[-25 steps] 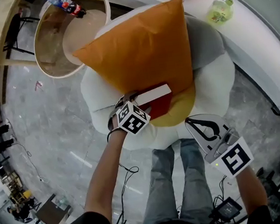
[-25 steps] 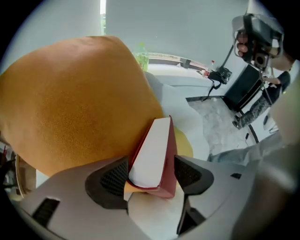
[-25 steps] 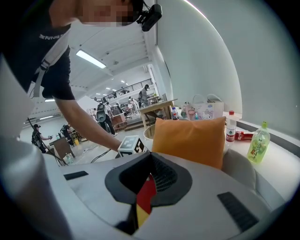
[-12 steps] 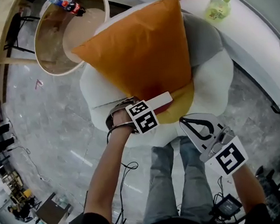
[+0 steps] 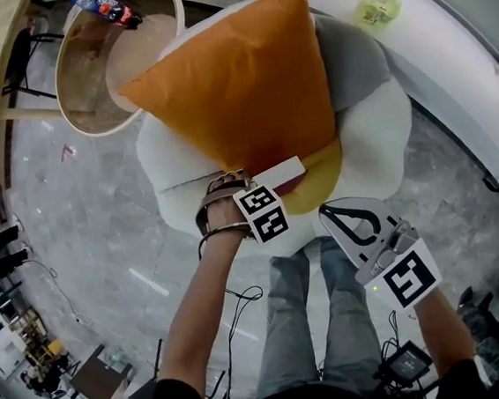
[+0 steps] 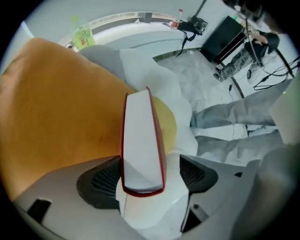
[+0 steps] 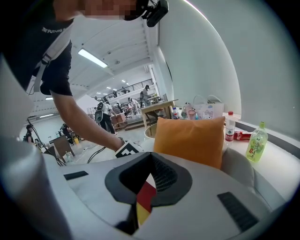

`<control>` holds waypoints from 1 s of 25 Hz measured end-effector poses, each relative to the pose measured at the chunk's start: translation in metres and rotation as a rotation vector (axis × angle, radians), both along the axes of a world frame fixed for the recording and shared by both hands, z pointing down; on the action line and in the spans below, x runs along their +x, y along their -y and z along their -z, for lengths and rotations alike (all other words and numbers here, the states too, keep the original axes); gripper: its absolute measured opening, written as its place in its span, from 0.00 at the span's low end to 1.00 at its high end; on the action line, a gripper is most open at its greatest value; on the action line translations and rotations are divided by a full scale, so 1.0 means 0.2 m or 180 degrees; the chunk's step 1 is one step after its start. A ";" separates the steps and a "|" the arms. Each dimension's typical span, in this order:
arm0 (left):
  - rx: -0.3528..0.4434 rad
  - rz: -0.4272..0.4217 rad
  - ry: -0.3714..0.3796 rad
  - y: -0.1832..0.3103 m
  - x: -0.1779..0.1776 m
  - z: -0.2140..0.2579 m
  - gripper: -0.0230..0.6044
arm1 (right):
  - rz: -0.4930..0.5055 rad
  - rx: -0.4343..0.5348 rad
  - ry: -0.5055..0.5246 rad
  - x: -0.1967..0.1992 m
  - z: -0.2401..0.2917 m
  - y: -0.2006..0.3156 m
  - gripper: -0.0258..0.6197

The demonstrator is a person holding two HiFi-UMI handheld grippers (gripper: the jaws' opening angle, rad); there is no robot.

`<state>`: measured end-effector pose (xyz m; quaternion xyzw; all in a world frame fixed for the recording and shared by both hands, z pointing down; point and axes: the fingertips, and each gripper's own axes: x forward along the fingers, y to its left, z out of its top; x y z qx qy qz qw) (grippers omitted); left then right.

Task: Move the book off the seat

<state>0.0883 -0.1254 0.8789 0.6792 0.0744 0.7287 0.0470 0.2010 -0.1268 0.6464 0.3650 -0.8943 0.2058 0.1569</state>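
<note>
Straddling book [image 6: 140, 140] with left gripper [image 6: 149, 164]: 2 jaws just opened wide, pads not pressing. Book on edge at seat [image 5: 376, 137] front edge, against orange pillow [image 5: 237, 80]. Right gripper [image 7: 149, 180] pinched together, empty. Likely regrip step; next: clamp covers squarely, lift clear.

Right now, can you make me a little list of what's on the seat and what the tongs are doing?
Seat: white, puffy, yellow middle
On it: orange pillow; red book beside the pillow
Left tongs: open, just opened wider, book between them, not squeezed
Right tongs: shut, empty
Book off the seat: not yet
</note>
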 end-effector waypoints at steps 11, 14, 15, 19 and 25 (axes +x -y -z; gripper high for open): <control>0.0217 0.0299 -0.0269 -0.19 -0.02 -0.18 0.48 | -0.0017 -0.0037 0.0034 0.03 -0.01 -0.02 0.05; 0.0162 0.0441 -0.0309 -0.16 -0.01 -0.16 0.44 | -0.0012 -0.0061 0.0020 0.04 -0.01 -0.03 0.05; 0.0137 0.0502 -0.0323 -0.16 -0.01 -0.15 0.44 | -0.0003 -0.0069 0.0011 0.04 -0.01 -0.03 0.05; 0.0092 0.1026 -0.0540 -0.14 -0.01 -0.04 0.44 | 0.0047 -0.0033 -0.0013 0.06 0.05 -0.03 0.05; 0.0164 0.1905 -0.0961 -0.12 -0.11 0.33 0.44 | 0.0022 -0.0066 -0.0036 0.10 0.28 -0.02 0.05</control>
